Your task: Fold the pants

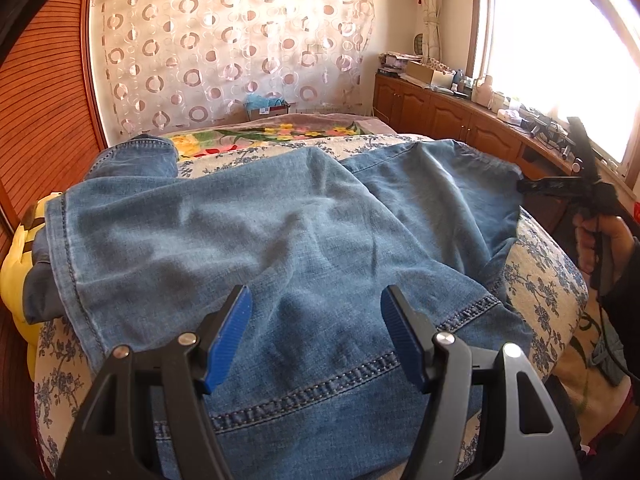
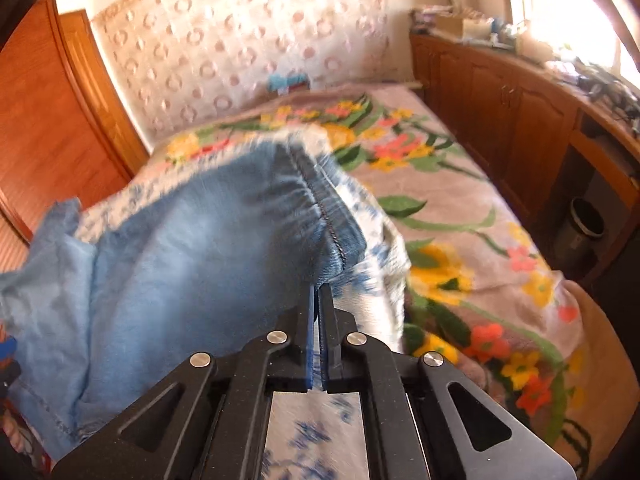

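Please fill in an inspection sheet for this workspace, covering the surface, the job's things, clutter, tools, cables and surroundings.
Surface: bed with blue-flowered white cover; floral blanket beyond.
Job's things: denim pants spread out, partly folded over, creased.
Clutter: yellow plush toy under the pants' left edge.
Tools: left tool open above the denim, gripping nothing; right tool shut on the pants' seamed edge.
Cables: dark cord hanging by the right hand.
Surroundings: circle-patterned curtain, wooden cabinets with a cluttered top, bright window.
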Demonstrator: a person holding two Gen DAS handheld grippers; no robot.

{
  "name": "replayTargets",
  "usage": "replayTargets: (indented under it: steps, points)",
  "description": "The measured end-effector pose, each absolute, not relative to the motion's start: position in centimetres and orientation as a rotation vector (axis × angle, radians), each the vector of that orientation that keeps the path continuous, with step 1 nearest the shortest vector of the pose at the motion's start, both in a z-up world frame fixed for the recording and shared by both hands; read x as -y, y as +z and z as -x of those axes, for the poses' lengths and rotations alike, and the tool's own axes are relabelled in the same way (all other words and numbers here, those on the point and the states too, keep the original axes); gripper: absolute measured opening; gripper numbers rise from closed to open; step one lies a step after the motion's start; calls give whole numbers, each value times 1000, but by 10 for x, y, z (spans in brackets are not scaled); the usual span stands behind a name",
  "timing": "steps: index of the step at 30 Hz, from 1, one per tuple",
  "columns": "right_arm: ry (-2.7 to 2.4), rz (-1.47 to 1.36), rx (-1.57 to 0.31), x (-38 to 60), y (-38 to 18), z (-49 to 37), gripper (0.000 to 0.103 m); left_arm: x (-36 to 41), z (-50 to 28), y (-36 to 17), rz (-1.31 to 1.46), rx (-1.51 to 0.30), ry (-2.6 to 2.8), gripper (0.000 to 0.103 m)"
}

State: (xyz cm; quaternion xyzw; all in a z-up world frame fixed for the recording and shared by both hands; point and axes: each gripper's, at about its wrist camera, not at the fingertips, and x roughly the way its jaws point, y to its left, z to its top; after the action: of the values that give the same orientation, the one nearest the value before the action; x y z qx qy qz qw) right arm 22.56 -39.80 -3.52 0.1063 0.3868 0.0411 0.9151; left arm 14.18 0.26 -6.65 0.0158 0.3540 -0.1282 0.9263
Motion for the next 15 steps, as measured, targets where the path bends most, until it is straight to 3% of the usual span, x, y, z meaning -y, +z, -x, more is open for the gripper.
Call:
replayTargets:
  steps: [11,15]
  points:
    - [-27,-245,-662,462,12,-162,0,0,-138,-61,-26,-714,-278,67]
    - [-8,-311,-704,487,6,-163,0,2,-137,-59,-40,-713,-279,67]
